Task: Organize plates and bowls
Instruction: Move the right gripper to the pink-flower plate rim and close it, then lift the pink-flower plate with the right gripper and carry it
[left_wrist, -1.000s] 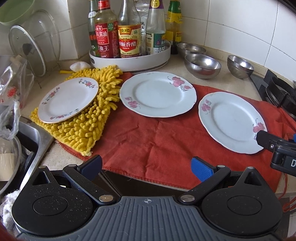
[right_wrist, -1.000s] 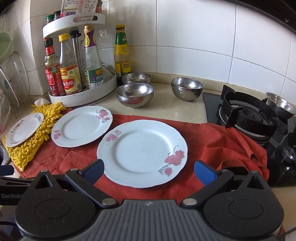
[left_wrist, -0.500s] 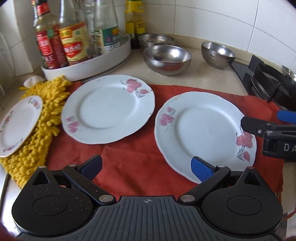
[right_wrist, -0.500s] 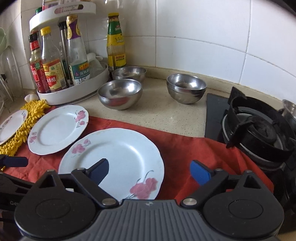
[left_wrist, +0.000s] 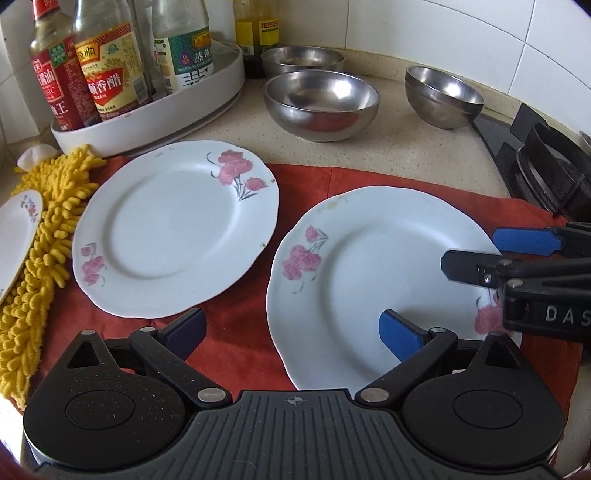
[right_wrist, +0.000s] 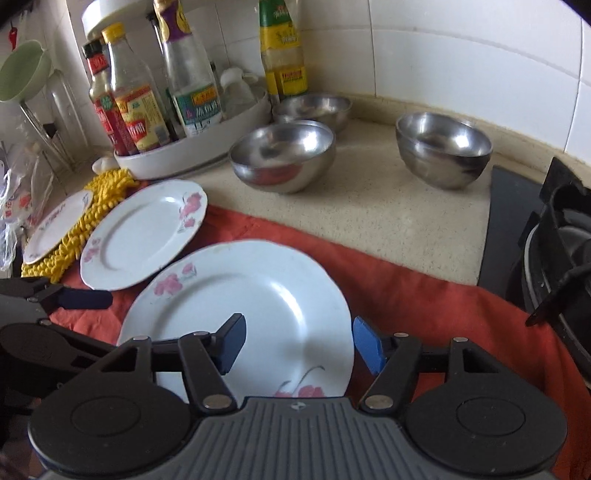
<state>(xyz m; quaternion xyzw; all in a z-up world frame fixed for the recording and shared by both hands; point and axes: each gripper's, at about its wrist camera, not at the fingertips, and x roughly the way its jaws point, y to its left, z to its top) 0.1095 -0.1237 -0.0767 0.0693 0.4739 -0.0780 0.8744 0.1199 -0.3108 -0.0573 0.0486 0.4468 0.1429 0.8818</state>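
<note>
Three flowered white plates lie in a row. The right plate (left_wrist: 369, 266) (right_wrist: 258, 295) and the middle plate (left_wrist: 173, 229) (right_wrist: 140, 232) rest on a red cloth (left_wrist: 236, 332), and a small plate (right_wrist: 59, 221) rests on a yellow mop pad (left_wrist: 44, 258). Three steel bowls (left_wrist: 321, 99) (left_wrist: 443, 96) (left_wrist: 306, 61) stand behind on the counter. My left gripper (left_wrist: 295, 334) is open low over the right plate's left rim. My right gripper (right_wrist: 299, 345) (left_wrist: 495, 254) has its jaws closing around that plate's right rim, and the pads are not pressing on it.
A white turntable tray (left_wrist: 147, 118) of sauce bottles stands at the back left. A black gas stove (left_wrist: 554, 173) (right_wrist: 554, 258) borders the cloth on the right. The tiled wall runs behind the bowls. A green bowl (right_wrist: 22, 74) hangs on a rack far left.
Both grippers have moved in lower and closer to the right plate, which now fills more of both views. The right gripper's jaws have narrowed. Plates and bowls have not moved.
</note>
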